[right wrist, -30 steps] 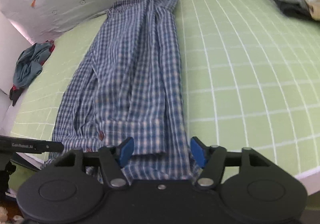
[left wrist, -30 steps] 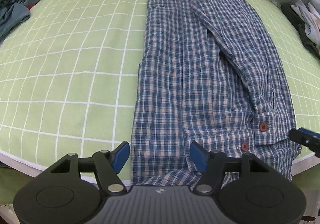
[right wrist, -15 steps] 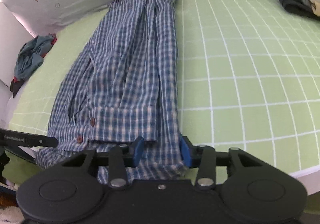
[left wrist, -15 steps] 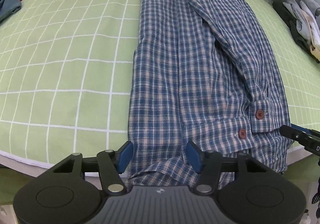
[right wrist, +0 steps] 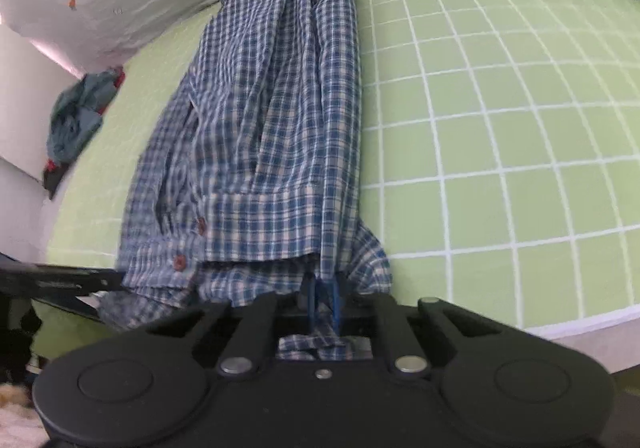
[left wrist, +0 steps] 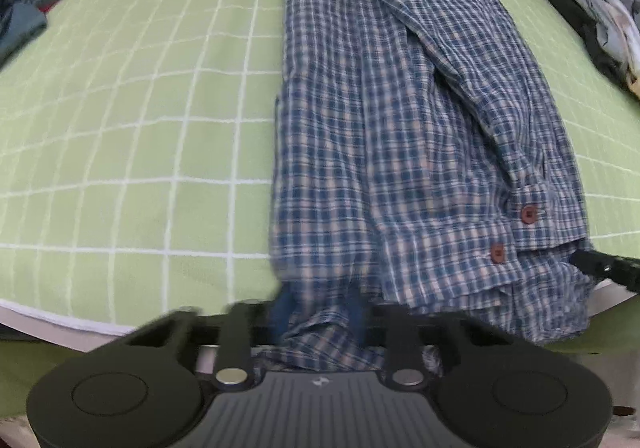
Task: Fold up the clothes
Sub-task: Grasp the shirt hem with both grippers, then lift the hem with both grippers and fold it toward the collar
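My left hand-held gripper and right hand-held gripper have just closed, each pinching the soft hem of the plaid shirt. It lies folded long and narrow, crinkled, on the green grid-patterned bed.

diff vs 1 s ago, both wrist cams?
Both grippers have just been closing on the plaid shirt hem: left gripper and right gripper were open around it, now pinch the fabric. The shirt lies folded lengthwise on the green sheet as before; side clothes piles unchanged.
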